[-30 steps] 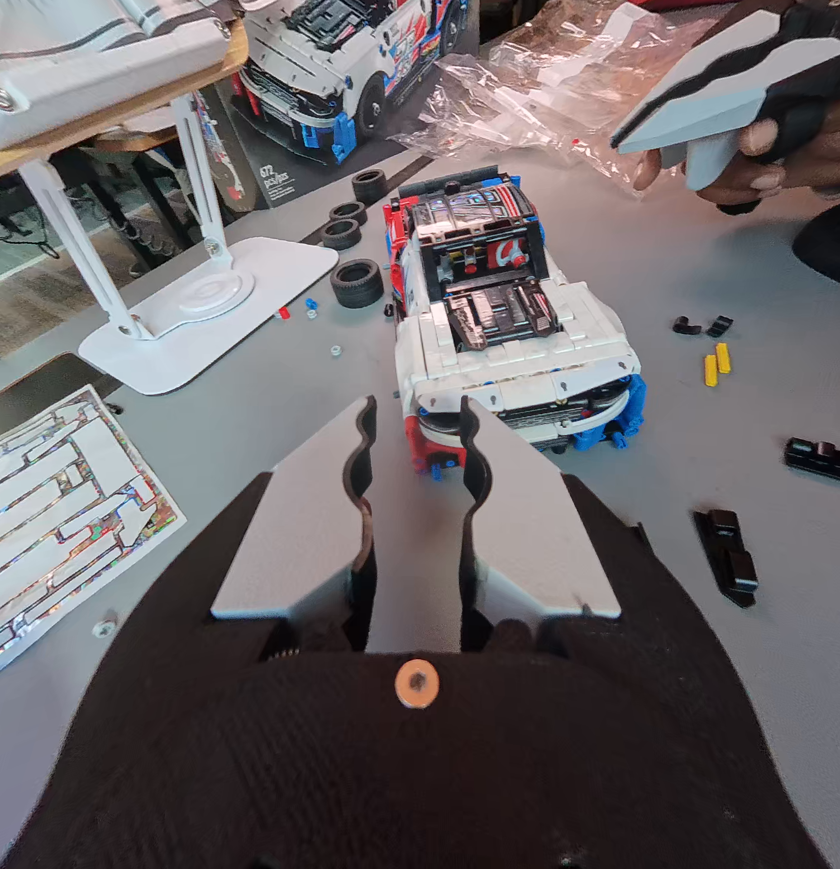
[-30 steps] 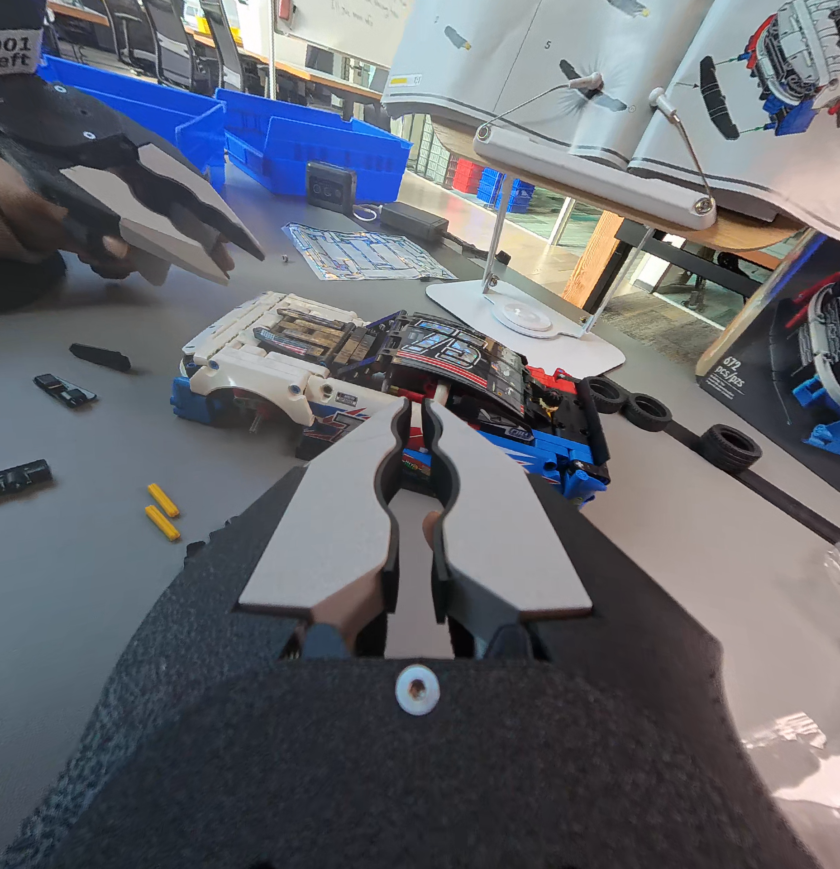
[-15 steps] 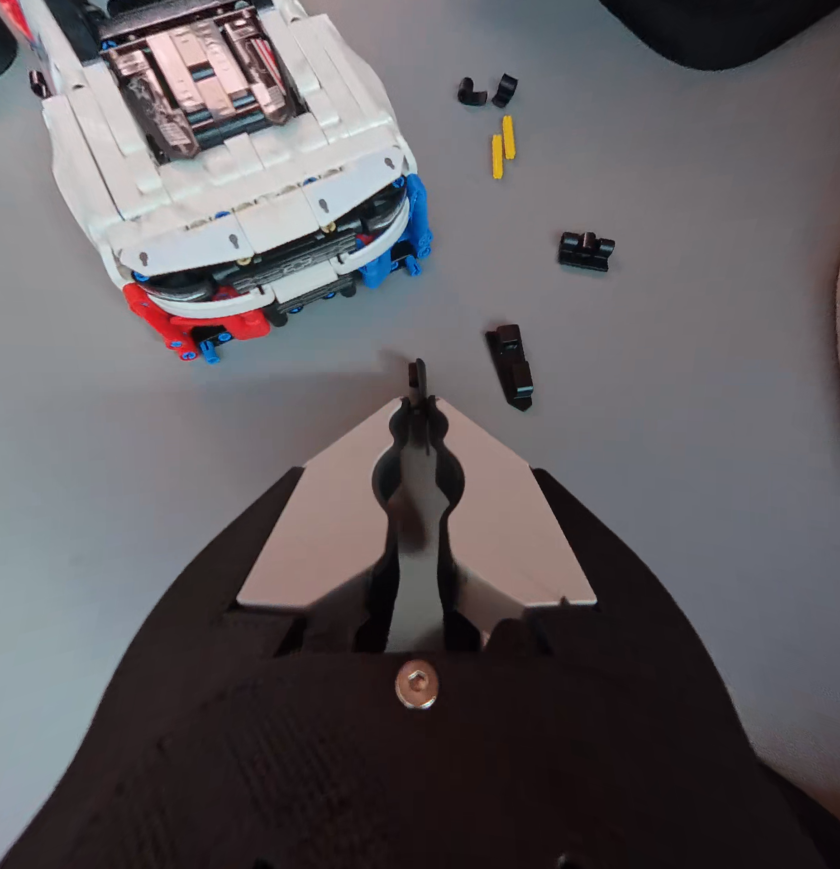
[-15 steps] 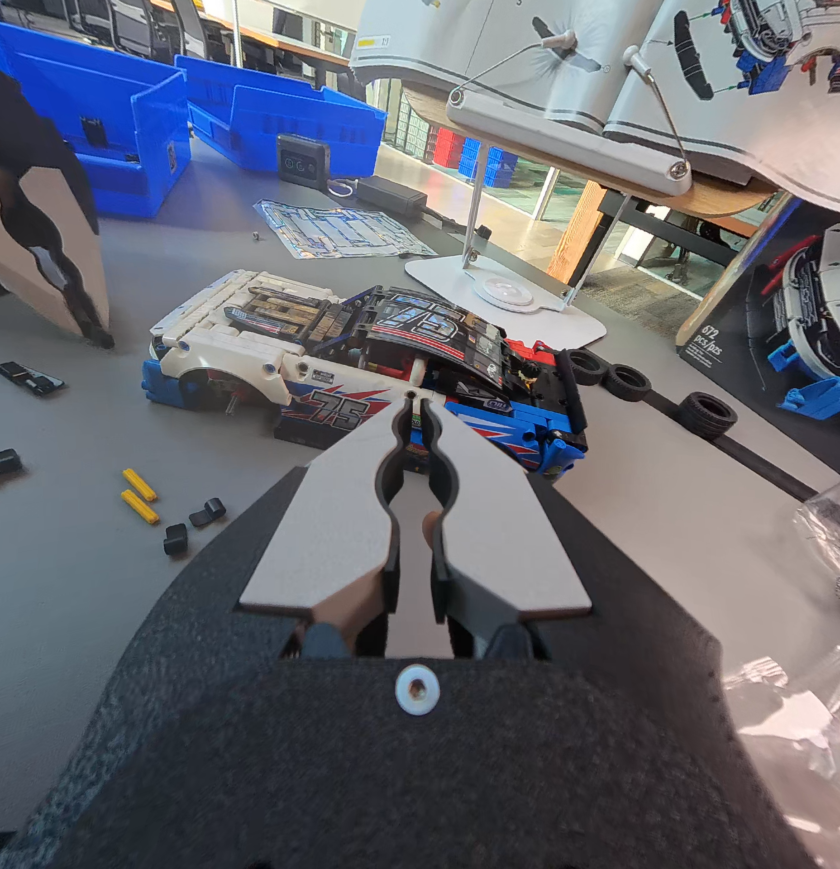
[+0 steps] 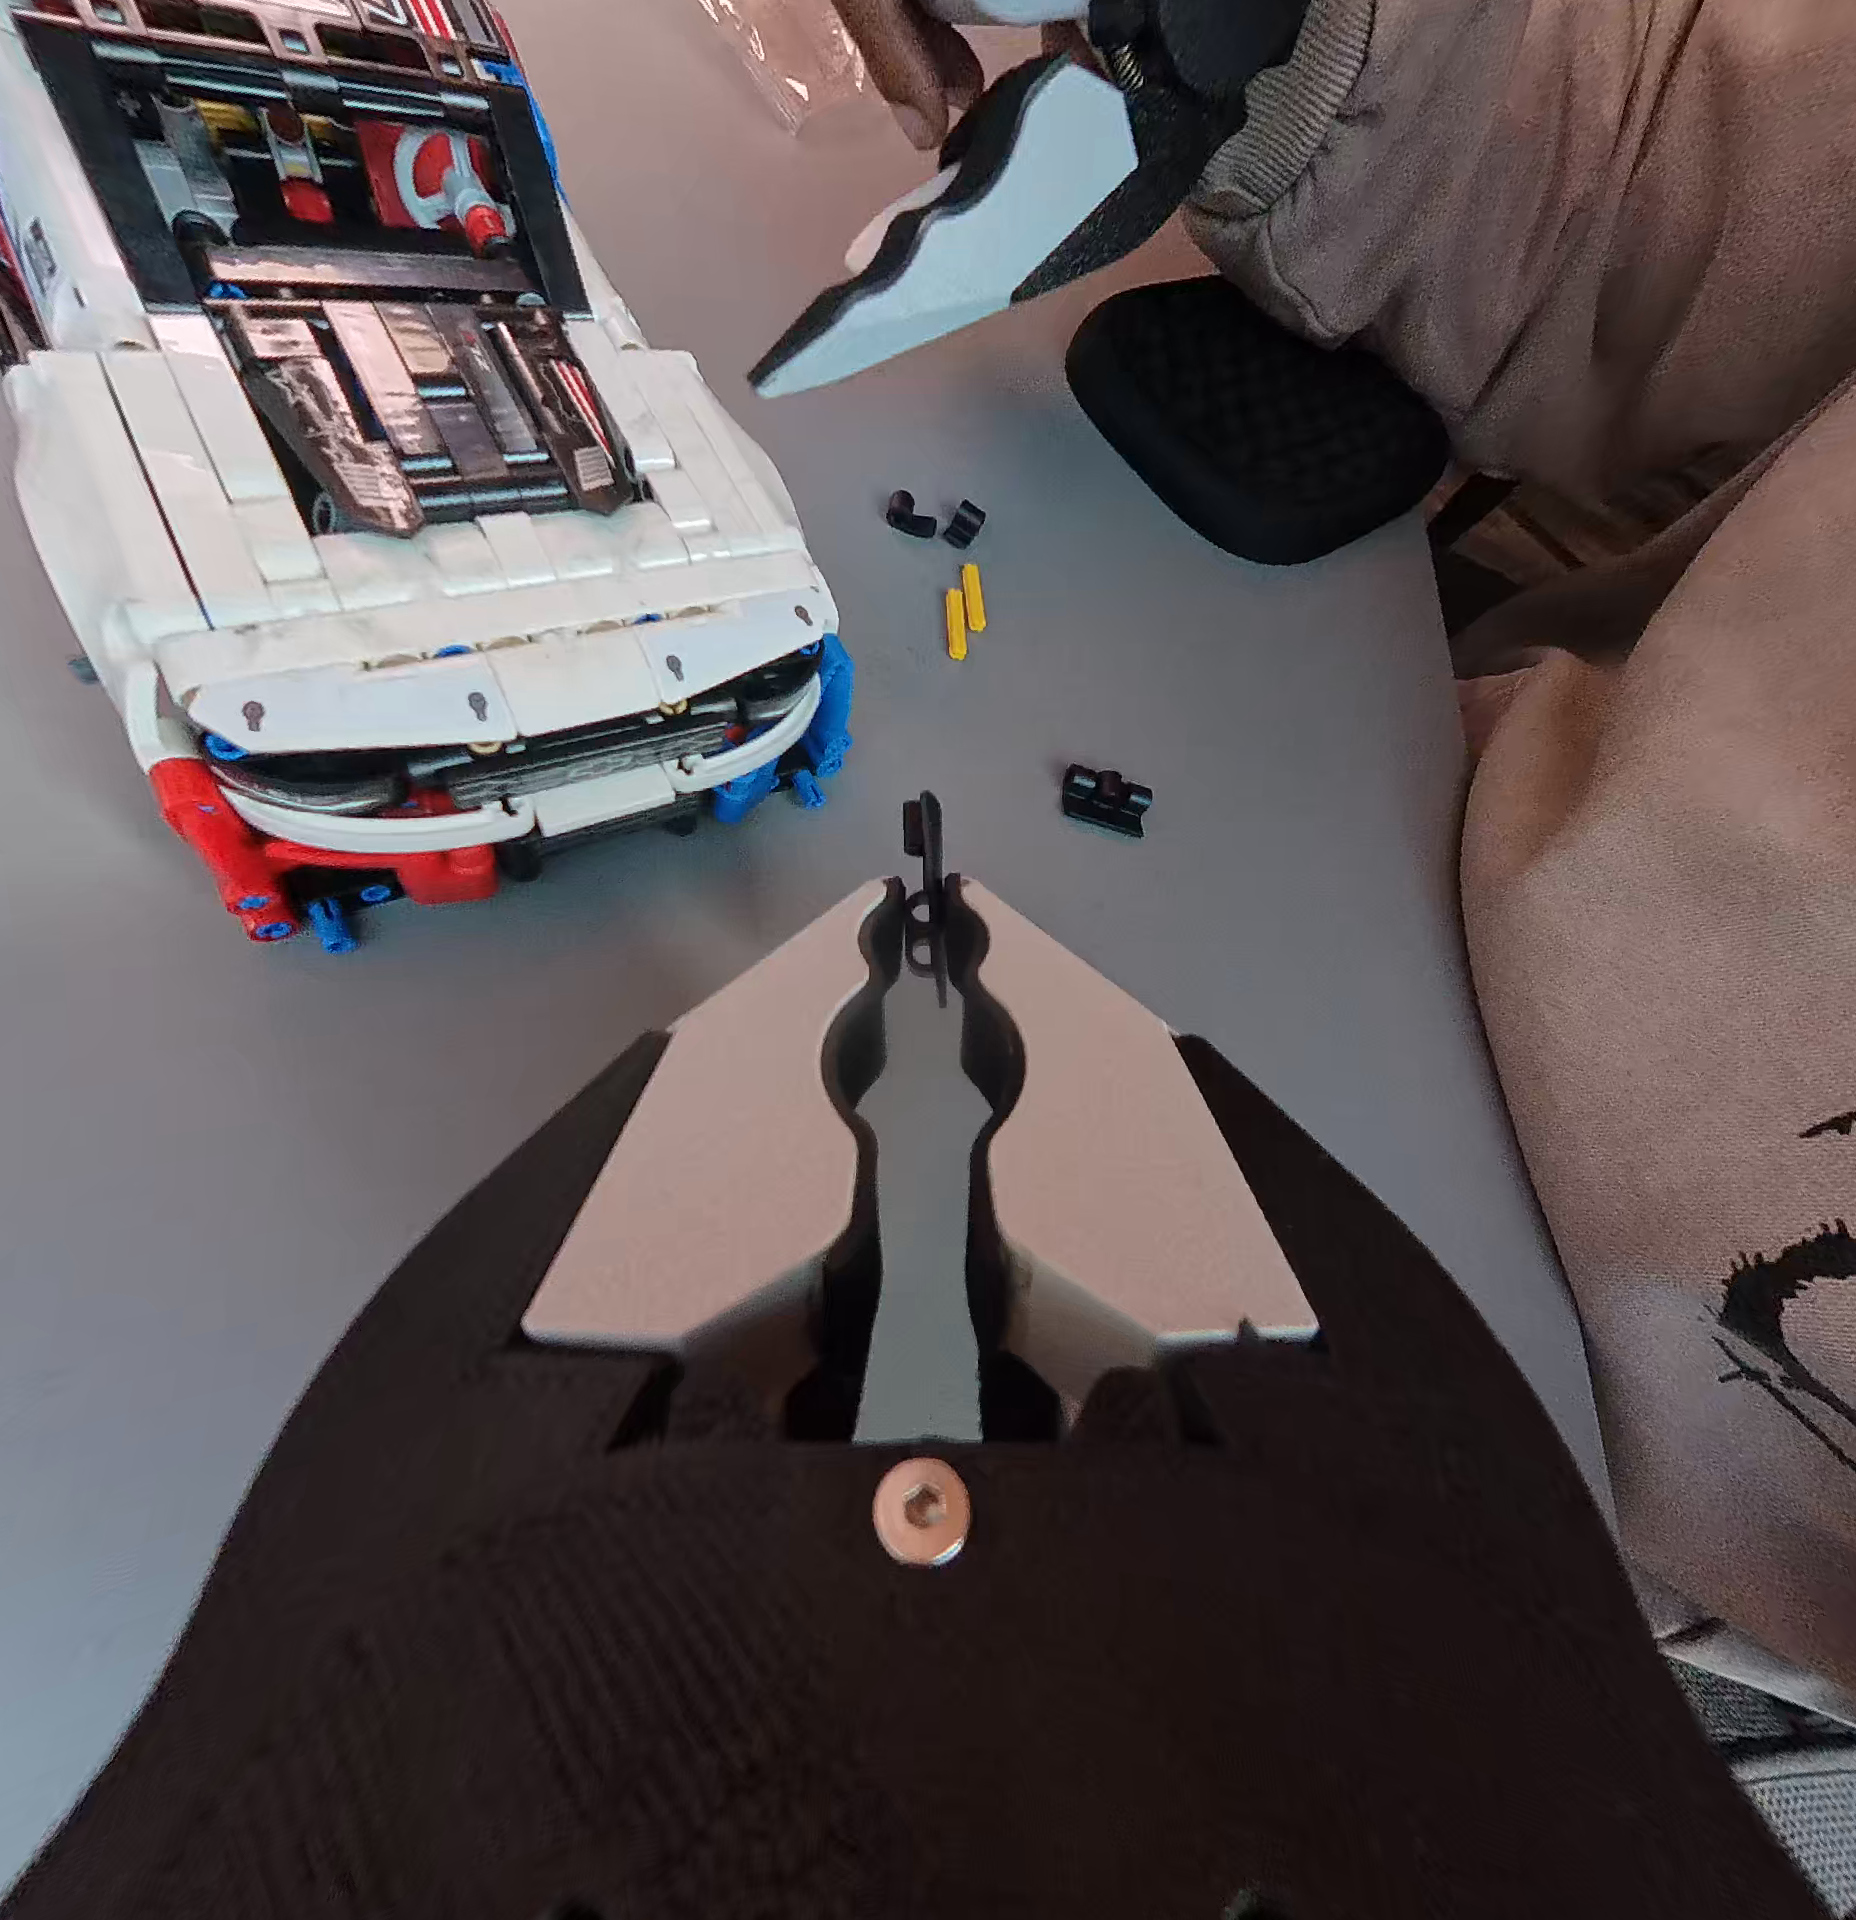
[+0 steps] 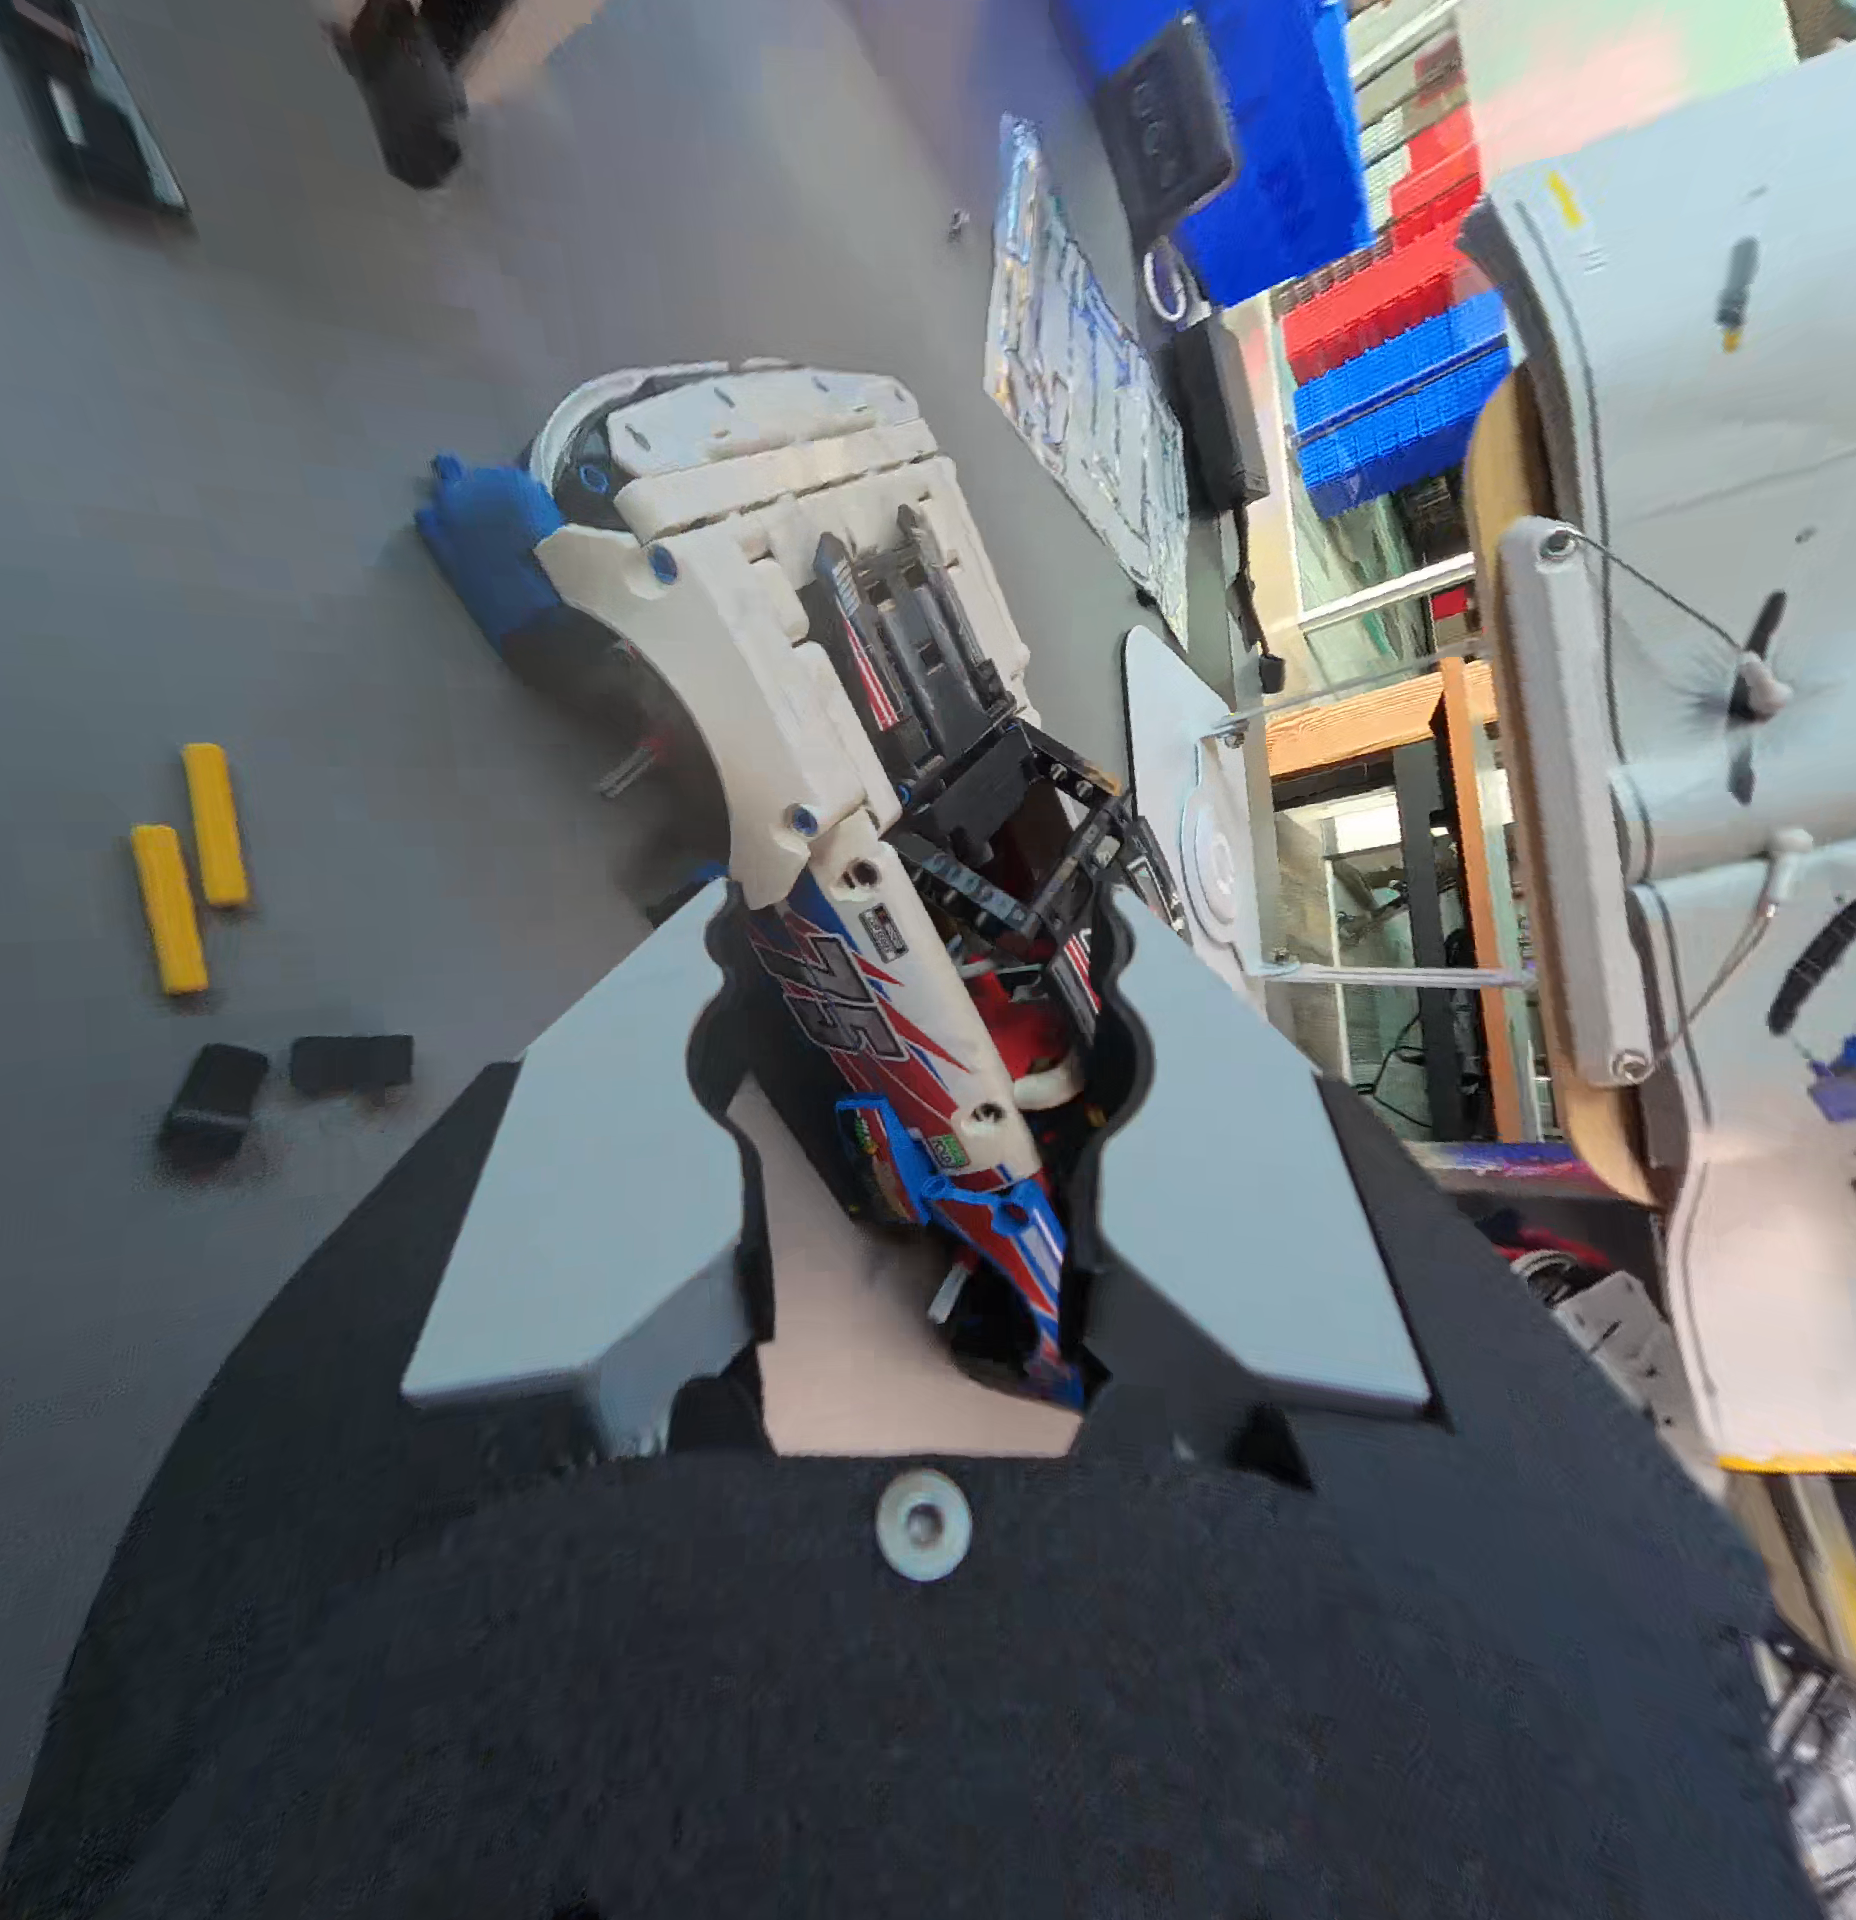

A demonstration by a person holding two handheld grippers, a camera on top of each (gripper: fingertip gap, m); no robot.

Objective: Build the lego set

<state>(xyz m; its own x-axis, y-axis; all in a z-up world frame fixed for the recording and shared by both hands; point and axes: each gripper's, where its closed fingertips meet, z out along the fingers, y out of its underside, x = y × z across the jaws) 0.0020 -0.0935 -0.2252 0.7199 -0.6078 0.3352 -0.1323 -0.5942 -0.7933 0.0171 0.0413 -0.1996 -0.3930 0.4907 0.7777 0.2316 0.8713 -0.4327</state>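
The white, red and blue lego car [image 5: 384, 582] stands on the grey table, nose toward me in the left wrist view. My left gripper [image 5: 924, 888] is shut on a thin black lego piece [image 5: 924, 831] that sticks up past the fingertips, just right of the car's nose. My right gripper [image 6: 919, 914] is open and rolled on its side. The car's numbered flank [image 6: 799, 644] fills the gap between its fingers. In the left wrist view the right gripper [image 5: 789, 369] hangs close beside the car's right side, apart from it.
Two yellow pins [image 5: 963, 613] [image 6: 186, 873], two small black connectors [image 5: 934, 516] [image 6: 280, 1081] and a black block [image 5: 1106, 800] lie right of the car. A person's sleeve and clothing [image 5: 1682, 935] fill the right side. An instruction book on a stand [image 6: 1682, 727] and blue bins [image 6: 1277, 135] stand beyond.
My left gripper went from open at the car's nose to shut on the black piece, which it still holds. My right gripper opened, rolled sideways and came in close to the car's flank.
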